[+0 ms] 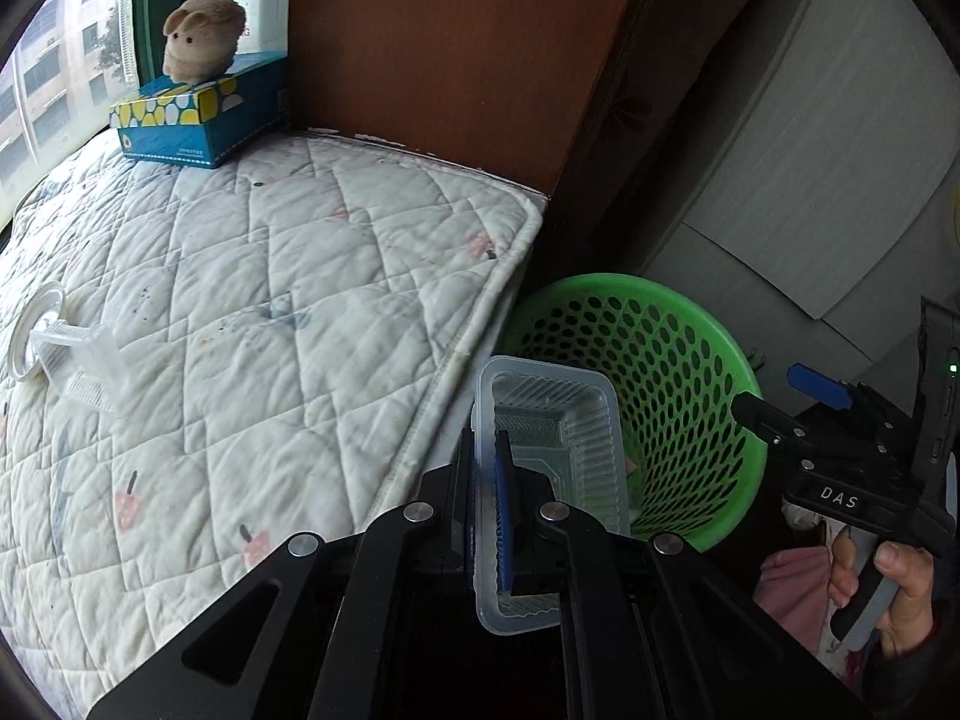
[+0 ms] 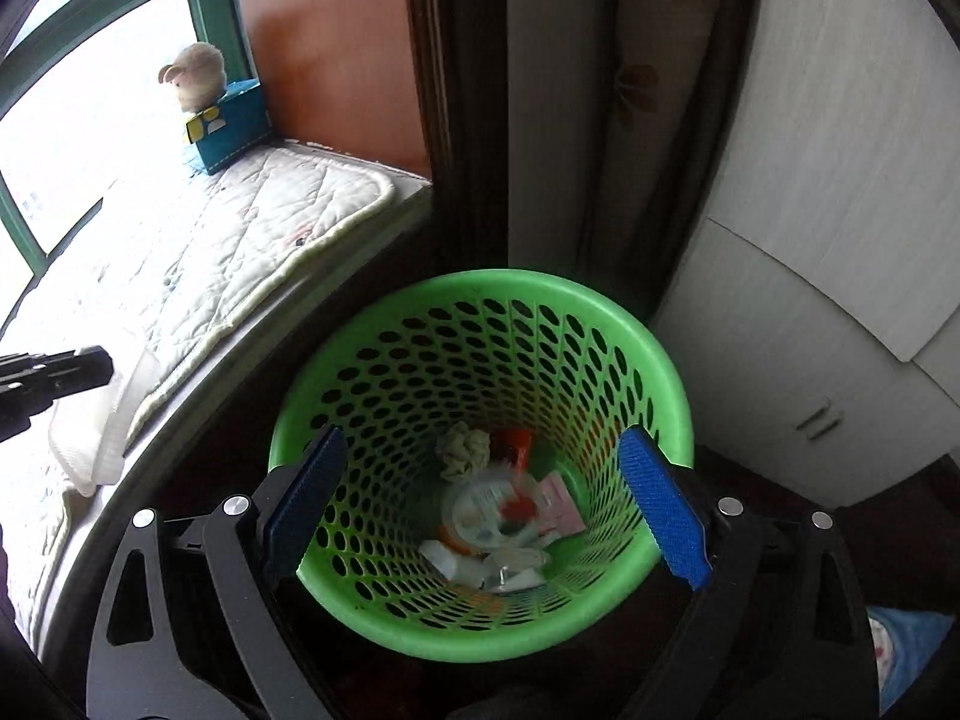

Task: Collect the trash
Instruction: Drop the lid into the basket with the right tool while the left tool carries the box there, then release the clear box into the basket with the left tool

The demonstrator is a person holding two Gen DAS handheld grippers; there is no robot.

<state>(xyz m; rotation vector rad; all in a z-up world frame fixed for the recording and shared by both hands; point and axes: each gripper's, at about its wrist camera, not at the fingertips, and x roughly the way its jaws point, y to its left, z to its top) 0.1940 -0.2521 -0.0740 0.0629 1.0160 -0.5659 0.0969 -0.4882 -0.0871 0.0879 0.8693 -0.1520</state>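
The left gripper (image 1: 489, 480), clamped on a clear plastic tray (image 1: 549, 420), nears the green basket (image 1: 678, 336) (right gripper (image 2: 480, 504) open, empty), so release over it likely comes next.

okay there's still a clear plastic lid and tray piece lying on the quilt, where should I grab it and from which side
Probably by the raised ribbed tray part, coming from above with the fingers across its narrow width. The round lid beside it lies flat on the quilted mat, leaving little edge to pinch. The right gripper stands open; the left gripper holds a clear container.
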